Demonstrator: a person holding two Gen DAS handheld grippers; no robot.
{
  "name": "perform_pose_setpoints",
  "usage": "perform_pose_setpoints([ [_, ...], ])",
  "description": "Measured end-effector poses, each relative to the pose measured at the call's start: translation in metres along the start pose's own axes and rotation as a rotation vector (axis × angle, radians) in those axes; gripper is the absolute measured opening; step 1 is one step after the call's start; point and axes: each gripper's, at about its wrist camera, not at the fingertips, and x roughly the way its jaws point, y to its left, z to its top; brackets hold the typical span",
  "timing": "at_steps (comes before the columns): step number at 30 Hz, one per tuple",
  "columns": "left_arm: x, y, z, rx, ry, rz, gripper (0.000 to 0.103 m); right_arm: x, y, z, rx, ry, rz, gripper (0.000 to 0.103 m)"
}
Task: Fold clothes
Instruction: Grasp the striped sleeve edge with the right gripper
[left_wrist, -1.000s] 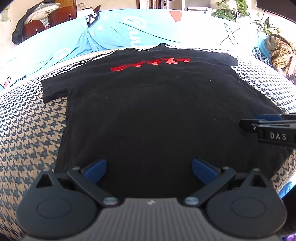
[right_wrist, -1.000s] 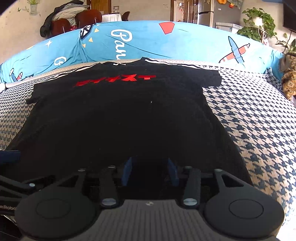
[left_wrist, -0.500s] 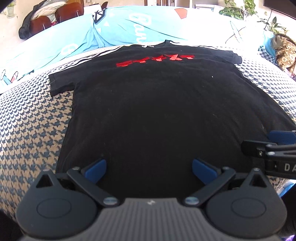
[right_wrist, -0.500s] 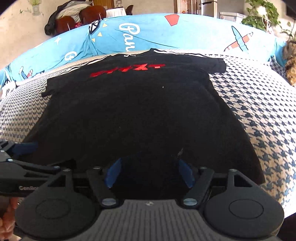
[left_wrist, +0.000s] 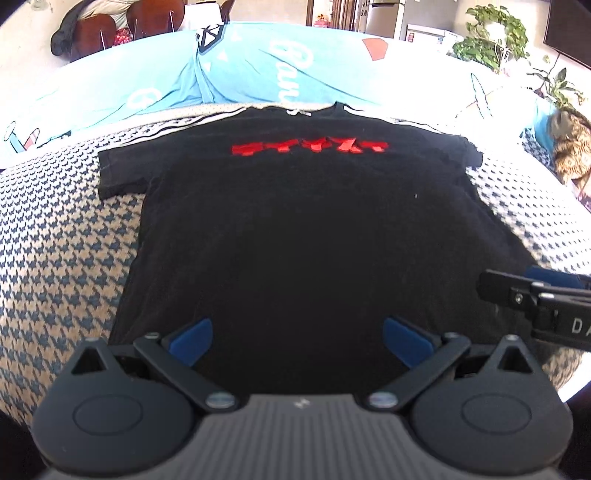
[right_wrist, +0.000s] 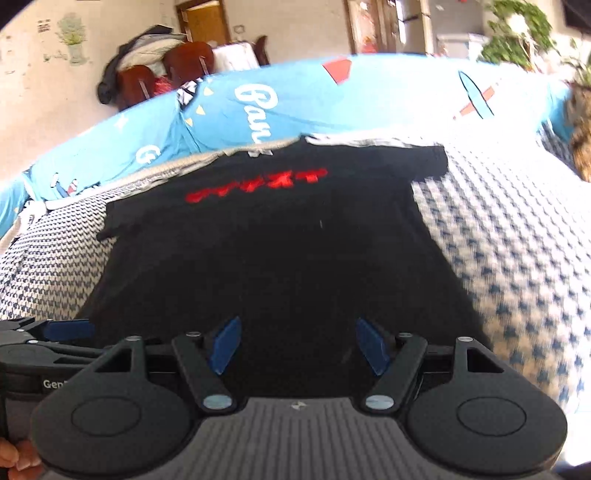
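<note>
A black T-shirt (left_wrist: 314, 229) with a red print (left_wrist: 308, 147) lies spread flat on the houndstooth cover, collar at the far side. In the right wrist view the same T-shirt (right_wrist: 273, 258) fills the middle. My left gripper (left_wrist: 299, 339) hangs open above the near hem, with only dark cloth showing below its blue pads (left_wrist: 192, 341). My right gripper (right_wrist: 299, 343) is open too, over the hem further right, nothing pinched. The right gripper's finger (left_wrist: 535, 295) juts in at the right edge of the left view. The left gripper's finger (right_wrist: 55, 330) shows at the right view's left edge.
The houndstooth cover (left_wrist: 62, 258) spreads on both sides of the shirt. A blue printed quilt (left_wrist: 258, 70) lies bunched behind the collar. Chairs with clothing (right_wrist: 162, 70) and potted plants (left_wrist: 491, 33) stand beyond. A hand (right_wrist: 14, 461) shows at the lower left.
The right gripper's jaws spread wider apart. Both grippers lifted away from the hem, so more of the shirt and the room behind shows. The shirt has stayed flat.
</note>
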Motion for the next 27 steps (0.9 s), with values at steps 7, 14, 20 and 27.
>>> perform_pose_setpoints([
  [7,0.002,-0.021,0.029,-0.005,-0.025,-0.023,0.103,0.014,-0.030,0.034,0.028,-0.025,-0.019,0.070],
  [14,0.011,-0.042,0.054,-0.007,-0.023,-0.055,0.103,0.035,-0.070,0.061,0.158,-0.029,-0.059,0.070],
  [20,0.020,-0.048,0.073,0.026,-0.041,-0.046,0.103,0.054,-0.089,0.075,0.239,-0.027,-0.067,0.070],
  [27,0.036,-0.035,0.093,0.077,-0.032,-0.012,0.103,0.069,-0.100,0.085,0.281,-0.029,-0.077,0.070],
])
